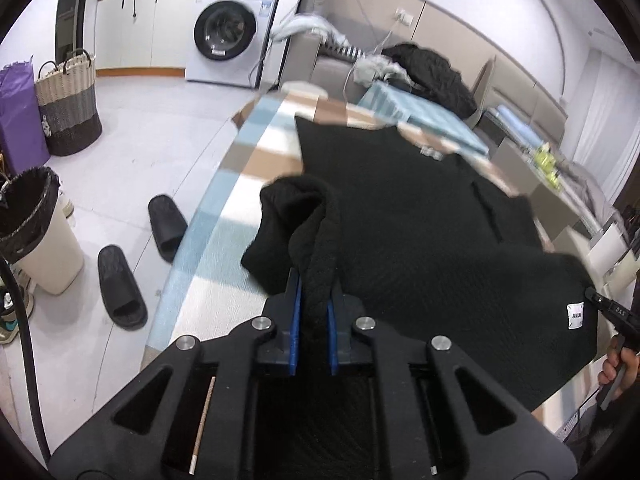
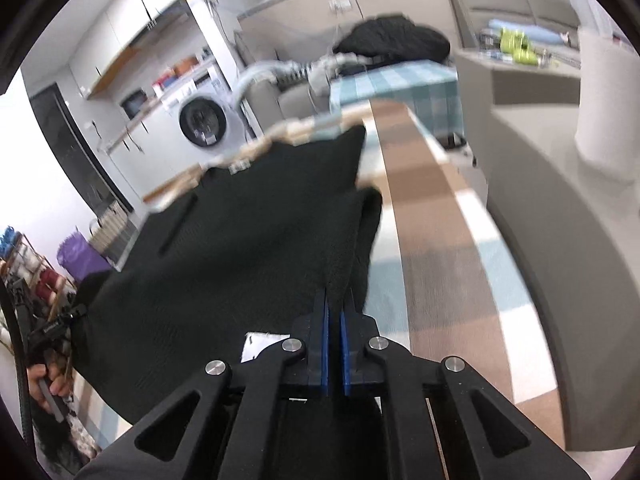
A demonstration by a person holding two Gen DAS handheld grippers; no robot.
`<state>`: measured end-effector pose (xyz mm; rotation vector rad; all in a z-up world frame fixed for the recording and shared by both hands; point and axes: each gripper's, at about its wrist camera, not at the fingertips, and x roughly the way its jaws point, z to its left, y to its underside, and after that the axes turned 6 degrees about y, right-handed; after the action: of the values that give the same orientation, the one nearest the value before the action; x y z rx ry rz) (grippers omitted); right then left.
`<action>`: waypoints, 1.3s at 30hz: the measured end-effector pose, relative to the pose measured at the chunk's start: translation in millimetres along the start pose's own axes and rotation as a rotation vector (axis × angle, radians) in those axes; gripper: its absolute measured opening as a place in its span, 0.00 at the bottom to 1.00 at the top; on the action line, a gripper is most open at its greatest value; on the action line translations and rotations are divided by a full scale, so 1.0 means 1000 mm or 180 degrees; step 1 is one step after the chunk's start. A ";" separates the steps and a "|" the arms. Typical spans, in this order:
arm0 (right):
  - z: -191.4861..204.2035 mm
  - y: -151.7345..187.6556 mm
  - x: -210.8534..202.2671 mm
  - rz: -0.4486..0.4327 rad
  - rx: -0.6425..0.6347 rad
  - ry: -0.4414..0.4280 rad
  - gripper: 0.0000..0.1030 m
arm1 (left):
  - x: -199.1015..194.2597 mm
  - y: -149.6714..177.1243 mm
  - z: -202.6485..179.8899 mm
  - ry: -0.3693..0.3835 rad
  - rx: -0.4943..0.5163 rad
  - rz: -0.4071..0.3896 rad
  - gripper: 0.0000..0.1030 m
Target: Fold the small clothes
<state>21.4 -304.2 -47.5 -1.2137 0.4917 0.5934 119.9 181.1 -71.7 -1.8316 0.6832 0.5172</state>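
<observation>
A black knit garment (image 1: 420,216) lies spread over a checked tablecloth (image 1: 256,156). My left gripper (image 1: 316,292) is shut on its thick rolled hem at the near left corner, and the cloth bunches up above the blue pads (image 1: 296,312). In the right wrist view the same black garment (image 2: 248,248) stretches leftward, and my right gripper (image 2: 335,300) is shut on its near right corner, which rises from the cloth. A white label (image 1: 576,316) shows by the right gripper's tip in the left view. The far edge rests flat on the table.
Two black slippers (image 1: 120,284) and a lined bin (image 1: 36,232) stand on the floor at left, with a woven basket (image 1: 68,104) and washing machine (image 1: 228,36) beyond. A dark pile of clothes (image 1: 432,72) sits on a blue cloth behind. A grey sofa (image 2: 560,184) flanks the table's right.
</observation>
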 end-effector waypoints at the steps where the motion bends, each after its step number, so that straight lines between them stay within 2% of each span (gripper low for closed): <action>1: 0.002 -0.004 -0.003 -0.0049 0.0001 -0.0001 0.04 | -0.006 -0.004 -0.001 0.0007 -0.0004 -0.0059 0.07; 5: 0.008 -0.026 -0.006 -0.0277 0.0057 0.0005 0.03 | -0.017 -0.028 -0.003 -0.0013 0.0030 -0.0227 0.06; 8: 0.011 -0.041 0.007 -0.0347 0.0121 0.0087 0.03 | -0.007 -0.046 0.004 -0.0068 -0.0072 -0.0267 0.06; 11: 0.008 -0.045 0.035 -0.0188 0.0260 0.0216 0.03 | 0.020 -0.055 0.015 -0.0135 -0.0197 -0.0144 0.06; 14: -0.003 -0.040 0.061 0.0131 0.0388 0.0410 0.03 | 0.045 -0.051 0.026 -0.0115 -0.0304 0.0047 0.06; 17: -0.012 -0.031 0.067 0.0307 0.0466 0.0373 0.13 | 0.057 -0.040 0.031 -0.0228 -0.0348 0.0154 0.25; 18: -0.014 -0.029 0.066 0.0308 0.0489 0.0343 0.17 | 0.060 -0.036 0.032 -0.0243 -0.0358 0.0168 0.38; 19: -0.017 -0.028 0.064 0.0302 0.0507 0.0312 0.24 | 0.060 -0.032 0.035 -0.0245 -0.0381 0.0180 0.49; 20: -0.019 -0.026 0.063 0.0306 0.0530 0.0268 0.36 | 0.062 -0.029 0.037 -0.0221 -0.0402 0.0184 0.53; 21: -0.021 -0.025 0.063 0.0317 0.0556 0.0204 0.42 | 0.063 -0.027 0.038 -0.0179 -0.0425 0.0200 0.55; 23: -0.022 -0.023 0.064 0.0319 0.0578 0.0128 0.44 | 0.072 -0.026 0.039 -0.0147 -0.0442 0.0257 0.55; 30: -0.004 -0.025 0.086 0.0451 0.0507 0.0126 0.44 | 0.101 -0.033 0.025 -0.0156 -0.0319 0.0385 0.56; 37: 0.001 -0.028 0.094 0.0488 0.0483 0.0025 0.56 | 0.112 -0.037 0.014 -0.0159 -0.0152 0.0425 0.55; 38: 0.002 -0.028 0.095 0.0489 0.0462 0.0023 0.56 | 0.114 -0.037 0.012 -0.0179 -0.0104 0.0432 0.51; 39: 0.003 -0.029 0.097 0.0485 0.0439 0.0020 0.56 | 0.115 -0.037 0.011 -0.0178 -0.0077 0.0441 0.42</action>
<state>113.0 -292.7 -88.0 -1.0537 0.6246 0.6744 229.5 177.4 -123.0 -1.7937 0.7722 0.6678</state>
